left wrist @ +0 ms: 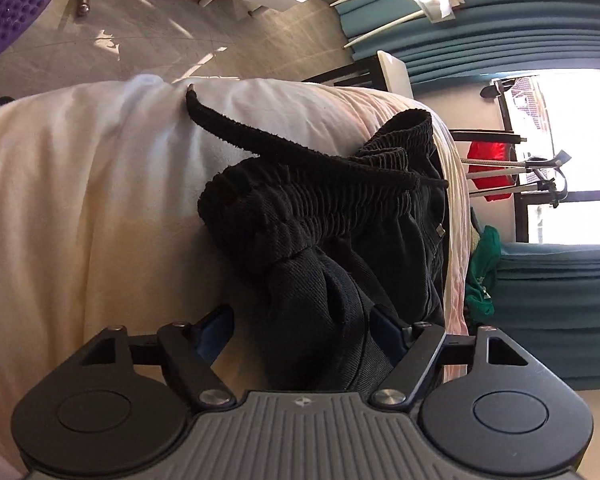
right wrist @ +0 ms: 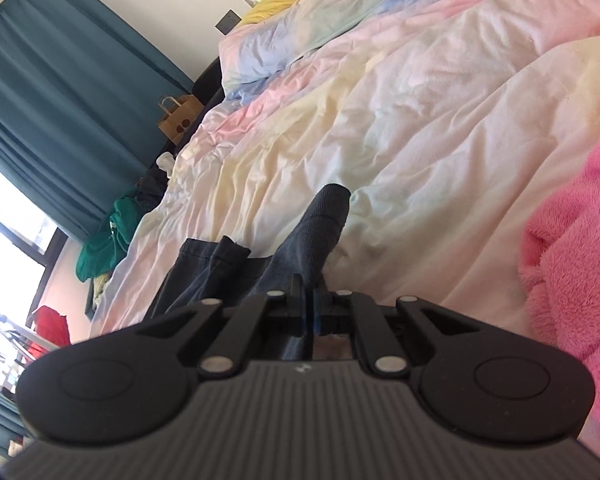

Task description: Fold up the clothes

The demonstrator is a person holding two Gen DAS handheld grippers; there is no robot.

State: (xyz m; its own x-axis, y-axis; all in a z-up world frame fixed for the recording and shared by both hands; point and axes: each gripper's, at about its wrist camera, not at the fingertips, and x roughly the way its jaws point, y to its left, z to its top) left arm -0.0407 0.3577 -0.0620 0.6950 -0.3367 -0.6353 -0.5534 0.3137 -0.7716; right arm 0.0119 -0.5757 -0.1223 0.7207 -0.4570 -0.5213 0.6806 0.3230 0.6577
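Black sweatpants (left wrist: pixel 320 220) lie bunched on the pale bed cover (left wrist: pixel 80 200), their ribbed waistband and a drawstring (left wrist: pixel 228 132) toward the far side. My left gripper (left wrist: pixel 300 320) is open, its jaws wide apart on either side of a bunch of the black fabric. In the right wrist view my right gripper (right wrist: pixel 310 292) is shut on the dark pants (right wrist: pixel 300 248); a ribbed cuff (right wrist: pixel 330 204) sticks out past the fingers onto the pastel duvet (right wrist: pixel 420 120).
A fluffy pink garment (right wrist: pixel 572 248) lies on the bed at right. Green clothes (right wrist: pixel 108 232) are heaped beside the bed. Teal curtains (right wrist: pixel 60 100), a paper bag (right wrist: pixel 178 120), a drying rack with a red garment (left wrist: pixel 492 168), and the floor (left wrist: pixel 140 28) surround the bed.
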